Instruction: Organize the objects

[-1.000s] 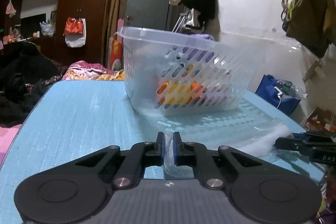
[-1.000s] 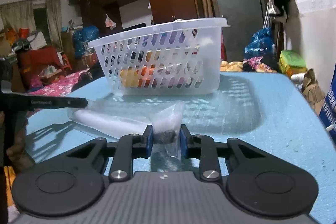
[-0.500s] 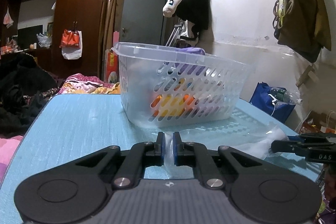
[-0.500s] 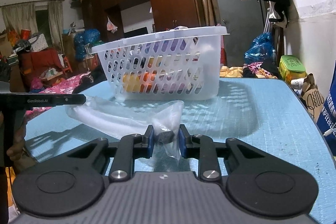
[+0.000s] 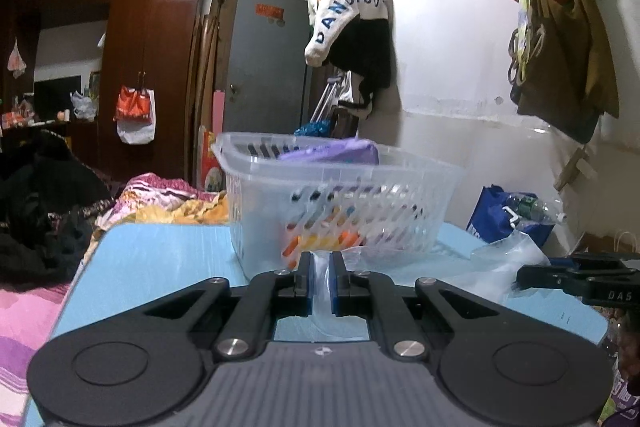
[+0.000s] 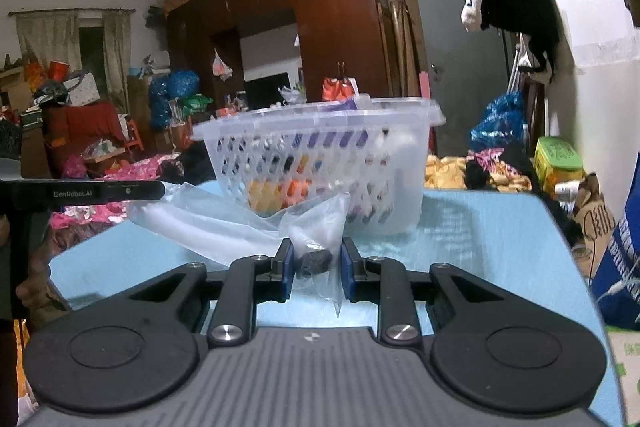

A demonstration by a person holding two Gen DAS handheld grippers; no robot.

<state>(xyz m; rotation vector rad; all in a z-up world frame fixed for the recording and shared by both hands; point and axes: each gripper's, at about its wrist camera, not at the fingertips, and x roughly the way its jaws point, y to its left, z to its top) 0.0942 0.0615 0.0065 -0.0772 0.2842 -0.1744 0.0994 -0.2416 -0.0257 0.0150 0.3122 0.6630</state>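
Note:
A clear plastic bag [image 6: 224,223] hangs stretched between both grippers above the blue table [image 6: 500,239]. My left gripper [image 5: 320,267] is shut on one edge of the bag [image 5: 504,259]. My right gripper [image 6: 316,255] is shut on the other end, where a small dark object [image 6: 316,261] sits inside the plastic. A clear slotted basket [image 5: 352,203] stands behind the bag and holds orange, yellow and purple items; it also shows in the right wrist view [image 6: 320,163]. Each gripper's fingers show at the edge of the other's view.
The table's far and side edges are close around the basket. A blue bag with a bottle [image 5: 508,215] stands by the white wall. Clothes and bedding [image 5: 160,195] lie past the far edge. A wardrobe [image 6: 312,39] and clutter fill the room behind.
Both grippers have risen and pulled back with the bag, so the basket looks smaller and lower. The bag has lifted off the table.

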